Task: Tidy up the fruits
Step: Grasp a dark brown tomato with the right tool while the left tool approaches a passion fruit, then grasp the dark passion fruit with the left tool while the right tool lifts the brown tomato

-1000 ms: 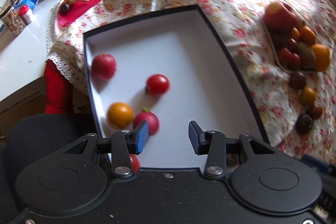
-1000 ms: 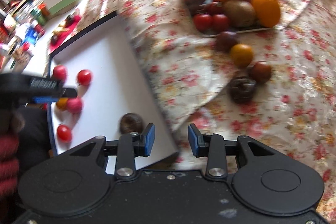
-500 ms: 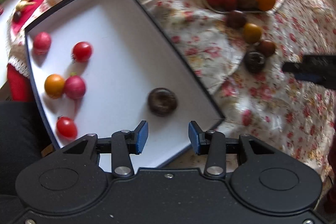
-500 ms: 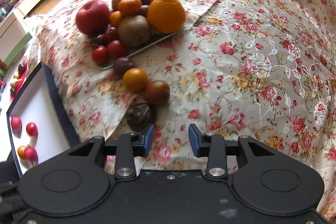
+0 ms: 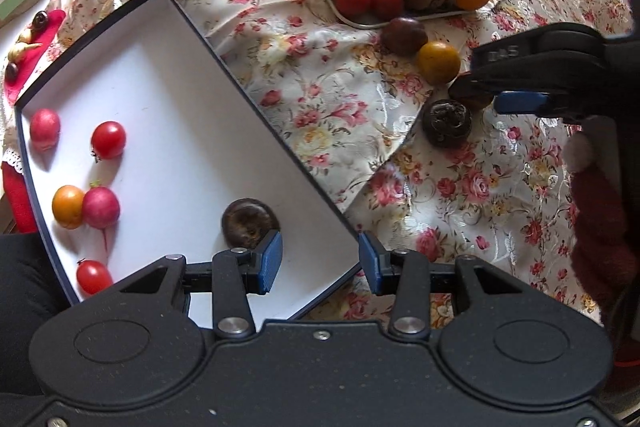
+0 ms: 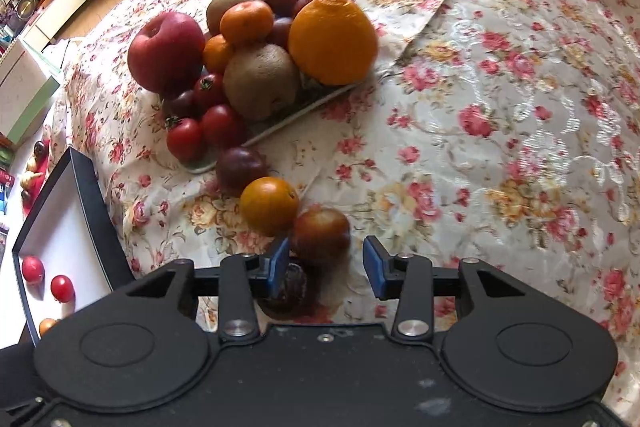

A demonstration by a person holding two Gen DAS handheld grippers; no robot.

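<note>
A white box with a dark rim (image 5: 256,107) holds several small fruits: red tomatoes (image 5: 108,139), a small orange one (image 5: 68,207), pink ones (image 5: 101,207) and a dark wrinkled fruit (image 5: 250,223). My left gripper (image 5: 320,261) hovers open over the box's near right corner with nothing between its pads. My right gripper (image 6: 325,263) points down over loose fruit on the cloth. Its jaws are opening and a brown-red fruit (image 6: 320,233) sits between the tips, untouched. A second dark wrinkled fruit (image 6: 290,287) lies under its left finger.
A plate (image 6: 256,137) piled with an apple (image 6: 166,53), a kiwi (image 6: 260,81), a large orange (image 6: 332,39) and tomatoes stands on the floral cloth. A small orange fruit (image 6: 269,205) and a dark purple one (image 6: 241,167) lie beside it. A dark red sleeve (image 5: 600,227) is at the right.
Both grippers swung right. The left went from the box's left side to its right corner. The right left the box, came down over the loose fruit by the plate, and its jaws widened.
</note>
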